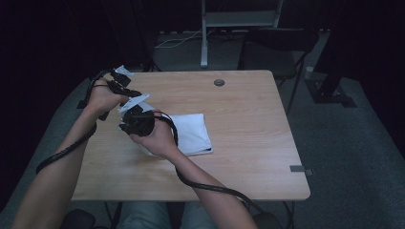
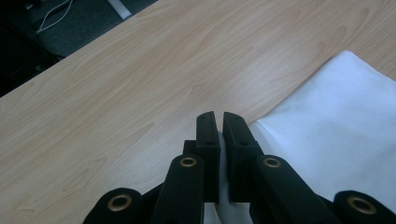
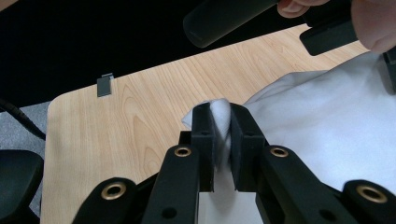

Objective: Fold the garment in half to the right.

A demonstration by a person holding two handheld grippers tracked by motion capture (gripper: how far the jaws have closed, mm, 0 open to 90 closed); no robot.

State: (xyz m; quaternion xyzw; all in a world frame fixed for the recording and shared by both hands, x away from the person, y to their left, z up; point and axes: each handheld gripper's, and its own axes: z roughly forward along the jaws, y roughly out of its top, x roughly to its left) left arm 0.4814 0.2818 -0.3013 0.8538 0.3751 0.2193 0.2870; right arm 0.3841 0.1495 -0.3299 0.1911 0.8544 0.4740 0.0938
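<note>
White cloth point(image 2: 336, 140) is pinched at its corners between the closed jaws of the left gripper point(image 2: 219, 122) and right gripper point(image 3: 219, 112). Bare wooden bench point(image 2: 140, 84) is seen ahead of both jaws; the cloth is draped smooth behind.

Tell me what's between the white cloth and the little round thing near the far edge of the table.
Nothing: in the high view, bare wood of the table runs from the white cloth to the round thing.
</note>
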